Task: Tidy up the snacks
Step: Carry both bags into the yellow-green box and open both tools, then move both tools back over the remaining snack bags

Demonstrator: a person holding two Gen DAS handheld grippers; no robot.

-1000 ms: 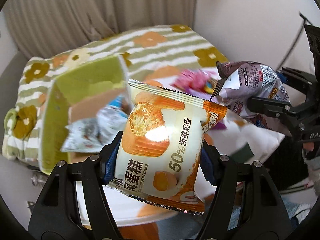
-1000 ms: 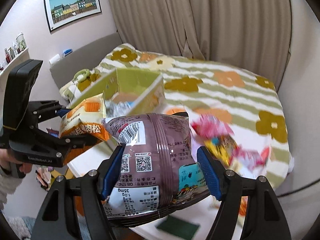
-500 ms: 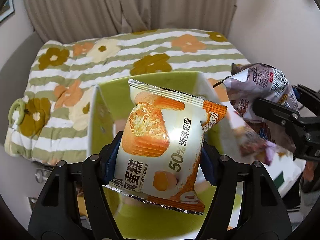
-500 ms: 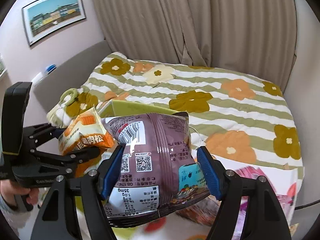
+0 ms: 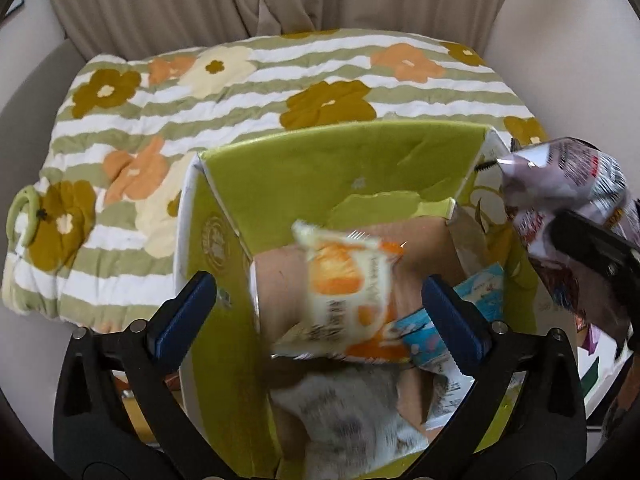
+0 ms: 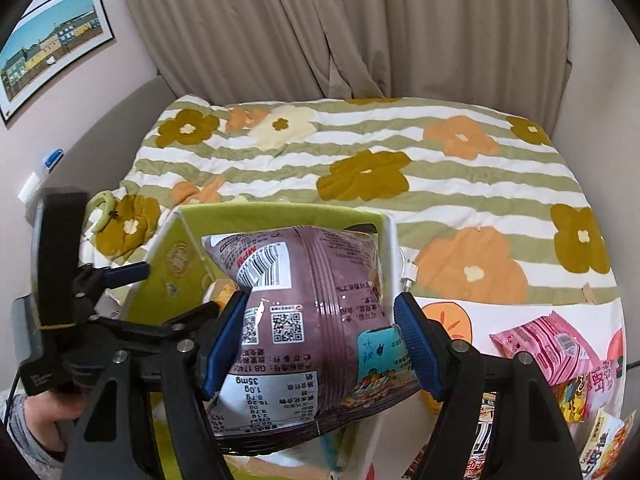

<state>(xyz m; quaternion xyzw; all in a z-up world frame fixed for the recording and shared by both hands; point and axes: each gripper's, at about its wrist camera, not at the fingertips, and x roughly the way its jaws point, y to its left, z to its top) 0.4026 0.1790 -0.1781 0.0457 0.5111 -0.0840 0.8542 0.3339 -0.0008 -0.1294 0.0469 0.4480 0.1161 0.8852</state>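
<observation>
Left gripper poised above the open green box, jaws just swung wide apart, blue pads well clear on both sides of the orange-and-white cake packet. Packet loose between the spread fingers, blurred, tilted, inside the box opening above the brown cardboard floor; cannot tell whether falling or already resting on the contents. Beneath it a blue-and-white wrapper and a grey blurred bag, both inside the box. Box standing on a low table at the foot of a bed, green inner walls upright, white outer edge on the near left side. Right gripper pinching a purple snack bag by its sides, pads pressed into the puffed foil, barcode and printed codes facing the camera upside down. Purple bag held over the box's right half, its top end reaching past the far wall as seen from the right wrist; in the left wrist view the same bag hanging just right of the box corner. Striped flowered blanket spread across the bed behind, beige curtains beyond. Pink packet and further snacks scattered on the table at the right, apart from the box. Hand in a grey sleeve gripping the left tool's handle at the lower left.
</observation>
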